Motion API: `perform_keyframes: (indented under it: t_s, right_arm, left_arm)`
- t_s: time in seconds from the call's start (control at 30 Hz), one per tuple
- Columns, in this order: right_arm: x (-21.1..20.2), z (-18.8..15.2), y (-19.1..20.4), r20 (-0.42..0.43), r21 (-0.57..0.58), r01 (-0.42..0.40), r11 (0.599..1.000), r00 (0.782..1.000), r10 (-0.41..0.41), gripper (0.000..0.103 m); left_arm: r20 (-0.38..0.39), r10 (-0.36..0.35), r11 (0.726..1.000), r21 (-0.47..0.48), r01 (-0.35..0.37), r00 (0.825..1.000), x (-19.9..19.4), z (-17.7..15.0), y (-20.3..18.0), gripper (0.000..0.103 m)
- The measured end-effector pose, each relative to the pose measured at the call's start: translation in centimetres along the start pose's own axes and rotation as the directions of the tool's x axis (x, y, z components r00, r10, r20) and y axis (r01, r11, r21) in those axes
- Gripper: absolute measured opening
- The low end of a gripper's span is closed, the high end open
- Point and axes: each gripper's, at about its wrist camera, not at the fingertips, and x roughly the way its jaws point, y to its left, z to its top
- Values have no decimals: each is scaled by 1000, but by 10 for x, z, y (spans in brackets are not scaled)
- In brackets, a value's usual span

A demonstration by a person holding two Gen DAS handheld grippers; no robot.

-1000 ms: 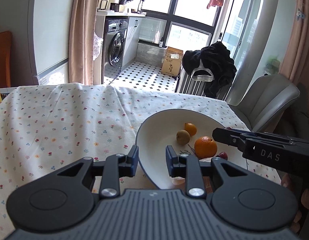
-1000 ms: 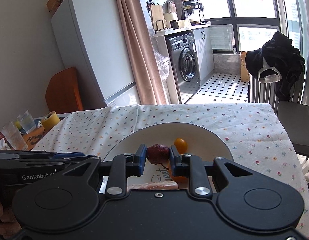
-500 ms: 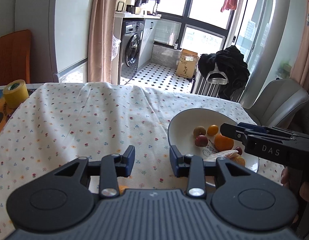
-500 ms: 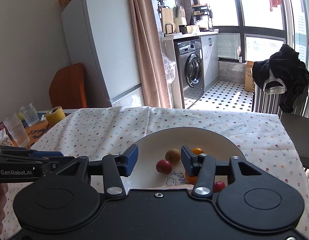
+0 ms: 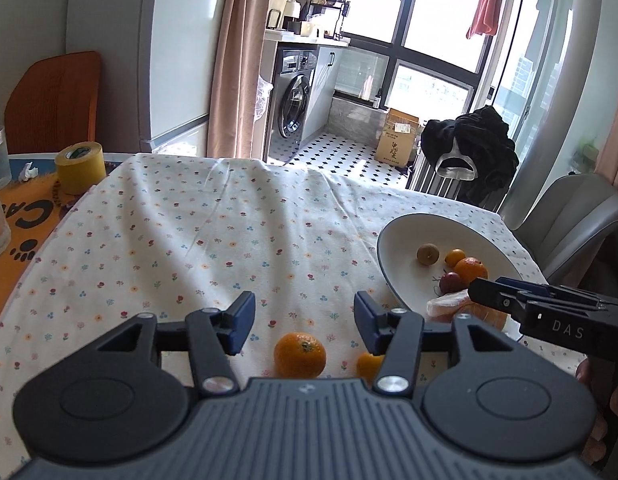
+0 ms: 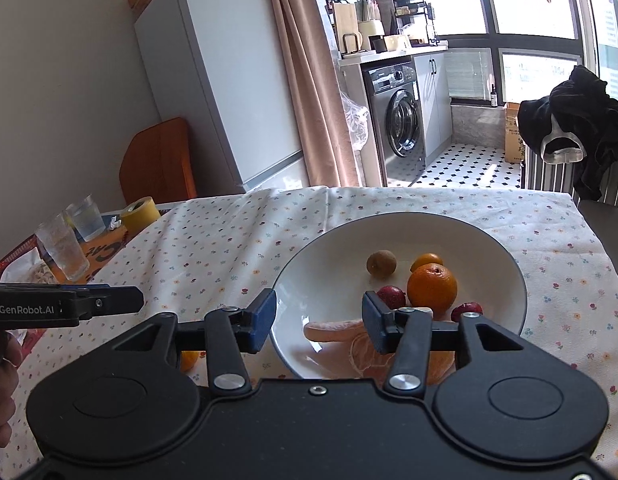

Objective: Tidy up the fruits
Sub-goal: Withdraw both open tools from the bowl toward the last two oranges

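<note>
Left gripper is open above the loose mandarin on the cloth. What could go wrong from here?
1. The mandarin is round and lies loose on the wrinkled tablecloth; a pad of the left gripper could nudge it away.
2. A smaller orange fruit lies half hidden under the right finger and may get knocked.
3. The right gripper hangs open over the bowl, crowding the drop-off.
</note>
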Motion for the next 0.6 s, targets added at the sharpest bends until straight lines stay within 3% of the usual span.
perform_keyframes:
  t_s: [0.07, 0.1, 0.13, 0.2, 0.3, 0.37, 0.43, 0.6]
  right_arm:
    - [-4, -3, 4, -2, -5, -10, 1000, 1000, 10, 48]
    - [-6, -4, 6, -3, -7, -16, 1000, 1000, 16, 49]
    - [-8, -6, 7, -4, -9, -20, 1000, 1000, 20, 51]
    - [-11, -9, 10, -11, -8, -31, 999, 999, 31, 54]
    - [-13, -12, 15, -19, -21, -30, 999, 999, 30, 55]
    - [-15, -14, 18, -21, -23, -25, 999, 999, 24, 61]
    - [-18, -16, 19, -15, -15, -29, 999, 999, 28, 75]
    - [-25, -21, 28, 1, -34, -42, 999, 999, 42, 97]
  left_arm:
    - [1, 9, 1000, -11, -9, 1000, -6, -4, 3, 55]
    - [3, 12, 1000, -13, -12, 1000, -9, -6, 4, 60]
    - [9, 16, 1000, -14, -16, 1000, -12, -8, 5, 73]
    - [28, 22, 1000, -15, -21, 999, -18, -13, 7, 79]
    - [25, 19, 1000, -25, -19, 999, -21, -20, 11, 79]
    - [18, 16, 999, -35, -15, 1000, -22, -23, 14, 79]
    - [15, 15, 999, -38, -15, 1000, -24, -26, 17, 79]
    - [21, -15, 998, -60, 16, 1000, -31, -32, 24, 80]
